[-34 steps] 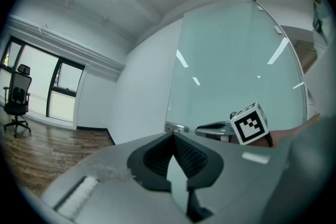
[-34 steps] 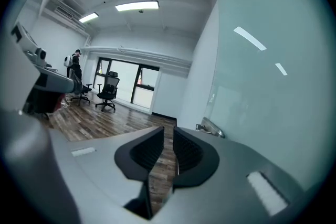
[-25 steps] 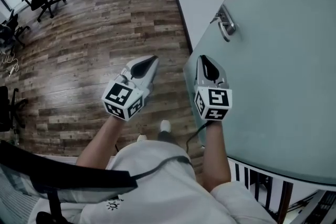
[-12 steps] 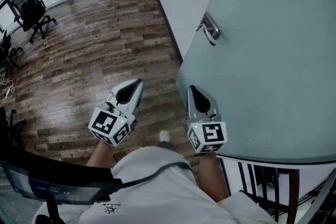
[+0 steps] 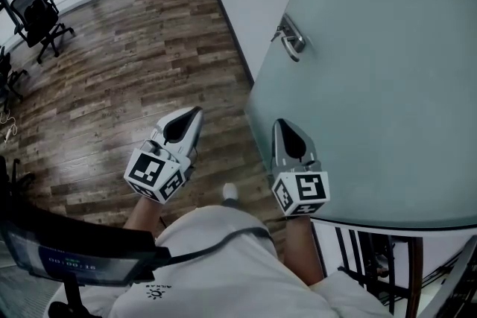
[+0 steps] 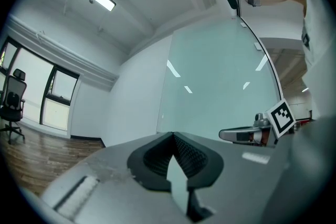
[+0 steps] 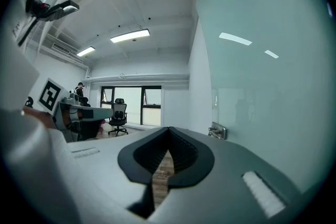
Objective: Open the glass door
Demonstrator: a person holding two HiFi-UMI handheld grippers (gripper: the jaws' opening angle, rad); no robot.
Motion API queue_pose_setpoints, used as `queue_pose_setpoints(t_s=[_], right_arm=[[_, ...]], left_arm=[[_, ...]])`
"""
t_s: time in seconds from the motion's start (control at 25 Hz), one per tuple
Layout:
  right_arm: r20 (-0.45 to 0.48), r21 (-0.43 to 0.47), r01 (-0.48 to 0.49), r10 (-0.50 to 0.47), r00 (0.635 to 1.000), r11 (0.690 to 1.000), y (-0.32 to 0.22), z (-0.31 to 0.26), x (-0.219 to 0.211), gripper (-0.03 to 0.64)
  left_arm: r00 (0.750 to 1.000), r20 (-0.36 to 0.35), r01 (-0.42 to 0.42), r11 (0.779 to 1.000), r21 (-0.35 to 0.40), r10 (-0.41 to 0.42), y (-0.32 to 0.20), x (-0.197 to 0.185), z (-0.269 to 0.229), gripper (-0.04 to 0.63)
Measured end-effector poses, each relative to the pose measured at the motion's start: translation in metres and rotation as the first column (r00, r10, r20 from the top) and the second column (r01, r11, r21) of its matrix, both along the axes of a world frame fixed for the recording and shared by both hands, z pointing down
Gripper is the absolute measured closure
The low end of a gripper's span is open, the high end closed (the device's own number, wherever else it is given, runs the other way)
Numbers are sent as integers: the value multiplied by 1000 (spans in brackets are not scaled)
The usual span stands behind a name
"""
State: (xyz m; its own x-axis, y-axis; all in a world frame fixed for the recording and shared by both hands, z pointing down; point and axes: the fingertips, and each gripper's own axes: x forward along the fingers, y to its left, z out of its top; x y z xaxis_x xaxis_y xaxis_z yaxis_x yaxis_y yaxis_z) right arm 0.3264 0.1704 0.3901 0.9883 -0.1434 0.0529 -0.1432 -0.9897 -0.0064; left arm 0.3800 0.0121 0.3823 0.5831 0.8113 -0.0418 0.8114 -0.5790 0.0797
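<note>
Left tool [image 5: 198, 112], right tool [image 5: 281, 123]: clenched, empty | door handle [image 7: 218, 131]: right gripper view, not left

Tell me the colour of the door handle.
Silver, polished metal: the door handle shows best in the head view.

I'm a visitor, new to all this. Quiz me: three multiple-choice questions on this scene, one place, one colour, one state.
1. Where is the handle relative to the right claw? A between its jaws; B beyond it, on the glass door; C hanging from it.
2. The floor is: A white tile; B red carpet; C brown wood.
3. The right claw is: A shut, empty; B wide open; C clamped on the handle.
Answers: B, the handle sits apart from the claw; C, brown planks show; A, the jaws meet on nothing.
</note>
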Motion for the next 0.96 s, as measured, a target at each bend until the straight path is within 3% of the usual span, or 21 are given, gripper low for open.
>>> queue_pose_setpoints(t_s=[0.68, 0.96], right_arm=[[19, -3, -2, 2, 1000, 1000, 7, -2, 2, 609], [49, -34, -5, 6, 999, 999, 34, 8, 25, 609]], left_arm=[[1000, 5, -1, 1000, -3, 1, 6, 1, -3, 594], [1000, 28, 4, 1000, 2, -4, 28, 24, 9, 594]])
